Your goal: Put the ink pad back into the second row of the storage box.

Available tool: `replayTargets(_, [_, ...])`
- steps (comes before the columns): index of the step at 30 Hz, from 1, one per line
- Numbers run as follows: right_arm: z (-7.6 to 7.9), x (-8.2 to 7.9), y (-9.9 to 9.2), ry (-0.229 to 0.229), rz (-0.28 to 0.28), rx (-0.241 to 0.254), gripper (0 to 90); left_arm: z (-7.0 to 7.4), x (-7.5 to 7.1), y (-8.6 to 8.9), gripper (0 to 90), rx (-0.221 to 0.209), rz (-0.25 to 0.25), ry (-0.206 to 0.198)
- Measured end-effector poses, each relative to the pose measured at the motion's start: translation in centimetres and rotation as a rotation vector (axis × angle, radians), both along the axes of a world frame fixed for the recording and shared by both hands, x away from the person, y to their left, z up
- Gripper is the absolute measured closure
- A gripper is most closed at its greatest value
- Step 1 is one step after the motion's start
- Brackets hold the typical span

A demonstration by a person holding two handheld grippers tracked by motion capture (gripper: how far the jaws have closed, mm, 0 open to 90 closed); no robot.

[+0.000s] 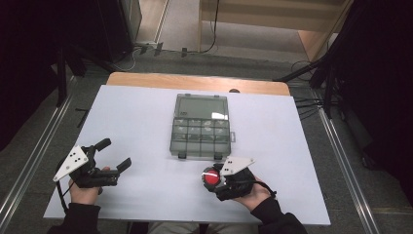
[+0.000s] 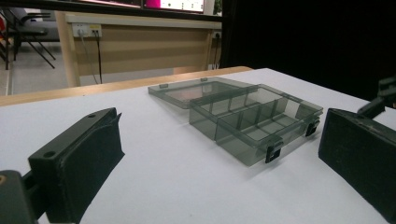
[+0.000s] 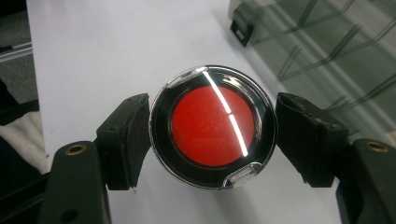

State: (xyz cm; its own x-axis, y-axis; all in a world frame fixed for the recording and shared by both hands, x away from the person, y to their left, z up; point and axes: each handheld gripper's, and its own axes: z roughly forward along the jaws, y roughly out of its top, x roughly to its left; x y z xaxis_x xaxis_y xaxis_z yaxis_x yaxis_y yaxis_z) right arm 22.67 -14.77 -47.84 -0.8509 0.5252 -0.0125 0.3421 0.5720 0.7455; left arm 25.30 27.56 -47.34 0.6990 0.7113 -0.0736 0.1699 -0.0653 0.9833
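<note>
the right hand-held gripper [image 3: 212, 128] pinches a small, light-looking, glossy, likely slippery round case [image 3: 213, 127] across its rim, while the left hand-held gripper [image 1: 113, 155] rests spread.

1 organizer box [image 1: 200, 127], 1 red compact [image 1: 211, 178], 2 grippers.

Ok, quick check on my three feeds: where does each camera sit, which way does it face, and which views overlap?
High view: above the person's side, looking forward and down on the white table; both forearms, left gripper and right gripper show.
Left gripper view: rides the left gripper, low over the table, looking between its spread jaws at the open compartment box.
Right gripper view: rides the right gripper, looking down on the red compact clamped between its jaws.
Shared: all three show the box; the high and right gripper views share the compact.
</note>
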Motion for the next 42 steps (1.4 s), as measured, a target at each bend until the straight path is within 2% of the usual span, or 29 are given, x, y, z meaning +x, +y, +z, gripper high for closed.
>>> replayTargets(4, [1.4,0.7,-0.4,-0.011,-0.021,0.003,30.7,0.1,0.0,0.1,0.0,-0.021,0.007,0.000])
replayTargets(10, [3.0,1.8,-0.5,-0.028,-0.043,-0.004,30.7,0.0,0.1,0.1,0.0,-0.018,0.005,0.000])
replayTargets(19, [4.4,3.7,-0.4,-0.036,-0.066,-0.026,30.7,0.0,0.0,0.0,0.0,-0.017,0.003,-0.002])
replayTargets(21, [4.7,4.5,-0.4,-0.036,-0.069,-0.037,30.7,0.1,0.0,0.0,0.0,-0.014,0.000,-0.003])
replayTargets(28, [4.9,6.0,-0.2,-0.030,-0.082,-0.038,30.7,0.0,-0.1,-0.2,0.0,0.000,-0.003,-0.008])
replayTargets(33, [4.5,7.1,0.0,-0.017,-0.096,-0.056,30.7,0.0,-0.1,-0.3,0.0,0.003,-0.006,-0.008])
replayTargets(42, [3.1,9.3,-0.6,0.038,-0.161,-0.067,30.7,0.0,-0.1,-0.3,0.0,0.001,-0.008,-0.004])
